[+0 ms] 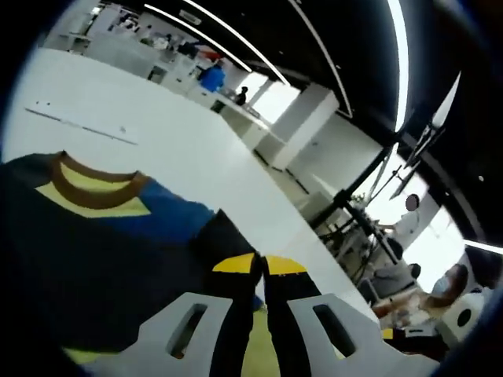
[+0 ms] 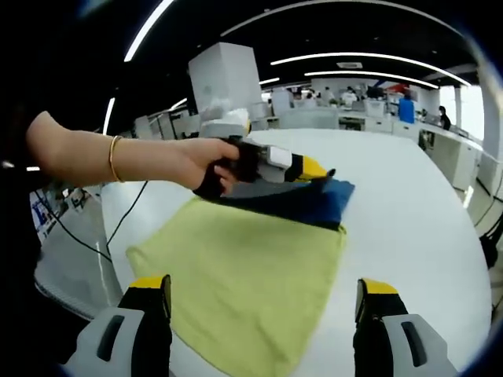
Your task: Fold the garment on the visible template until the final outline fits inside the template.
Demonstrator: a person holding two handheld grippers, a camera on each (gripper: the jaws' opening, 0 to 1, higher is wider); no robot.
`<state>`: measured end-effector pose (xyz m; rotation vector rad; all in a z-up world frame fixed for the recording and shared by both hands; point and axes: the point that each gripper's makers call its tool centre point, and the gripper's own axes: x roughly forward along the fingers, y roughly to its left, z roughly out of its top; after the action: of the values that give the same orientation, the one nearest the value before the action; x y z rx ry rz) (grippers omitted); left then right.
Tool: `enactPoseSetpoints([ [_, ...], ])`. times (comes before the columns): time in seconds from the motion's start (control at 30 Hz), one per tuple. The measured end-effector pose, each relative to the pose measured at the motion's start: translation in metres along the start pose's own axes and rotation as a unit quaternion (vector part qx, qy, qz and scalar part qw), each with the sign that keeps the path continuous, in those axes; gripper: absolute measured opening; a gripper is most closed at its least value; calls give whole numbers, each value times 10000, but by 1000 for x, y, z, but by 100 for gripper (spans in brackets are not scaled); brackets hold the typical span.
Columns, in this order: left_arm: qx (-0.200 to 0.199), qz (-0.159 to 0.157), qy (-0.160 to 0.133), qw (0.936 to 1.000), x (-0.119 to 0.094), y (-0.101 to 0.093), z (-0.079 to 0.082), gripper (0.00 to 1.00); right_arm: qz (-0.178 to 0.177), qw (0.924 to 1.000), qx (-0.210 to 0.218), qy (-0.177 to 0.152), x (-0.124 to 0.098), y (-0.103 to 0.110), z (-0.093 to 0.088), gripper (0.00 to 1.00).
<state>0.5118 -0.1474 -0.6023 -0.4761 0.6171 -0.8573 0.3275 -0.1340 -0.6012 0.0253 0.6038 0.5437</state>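
White desk (image 2: 409, 204) in an open office carries a yellow-green template cloth (image 2: 244, 275). At its far edge lies the dark blue garment (image 2: 314, 200), pinched by the left gripper (image 2: 310, 169), jaws closed together. Nearer, the right gripper (image 2: 263, 302) hovers with jaws wide apart.

Gold bangle (image 2: 115, 158); white column (image 2: 225, 75); distant office desks (image 2: 330, 118); ceiling light strips (image 1: 399, 55).
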Motion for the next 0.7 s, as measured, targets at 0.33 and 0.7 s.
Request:
enactPoseSetpoints([
  [0.33, 1363, -121, 82, 9906, -12, -9, 6, 43, 238, 9997, -39, 64, 1, 5, 1, 98],
  [0.7, 2332, -199, 195, 9720, -49, -10, 20, 73, 711, 9969, -276, 193, 0, 13, 13, 99],
])
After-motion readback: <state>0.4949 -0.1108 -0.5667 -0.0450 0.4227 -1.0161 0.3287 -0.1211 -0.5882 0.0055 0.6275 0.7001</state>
